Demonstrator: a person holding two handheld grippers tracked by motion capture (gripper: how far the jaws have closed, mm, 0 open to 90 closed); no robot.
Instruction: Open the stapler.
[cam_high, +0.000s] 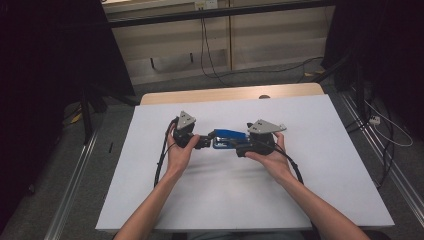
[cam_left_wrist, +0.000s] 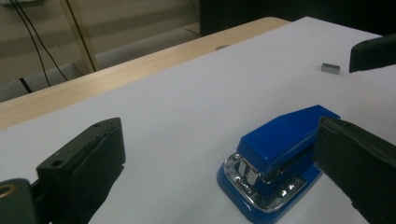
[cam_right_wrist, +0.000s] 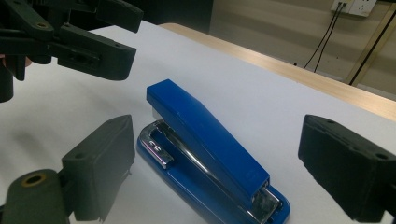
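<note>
Both grippers, left gripper (cam_left_wrist: 219, 163) and right gripper (cam_right_wrist: 224, 172), spread wide around blue stapler (cam_right_wrist: 210, 154). No readable writing. Small staple block (cam_left_wrist: 329, 68) beyond, on white table (cam_high: 300, 190).

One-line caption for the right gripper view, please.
Open right gripper straddles a blue stapler on the white table, the left gripper opposite.

A lab or test room is suggested rather than a home. A table (cam_high: 350, 200) covered with a plain white sheet is set on a grey floor, and metal rails (cam_high: 75, 180) are laid along the floor at the left and right of the frame. Loose cables (cam_high: 207, 50) are hung down the pale panelled wall at the top, a wall socket (cam_right_wrist: 357, 6) is seen at the upper right, and dark curtains (cam_high: 45, 75) are drawn at both sides.
</note>
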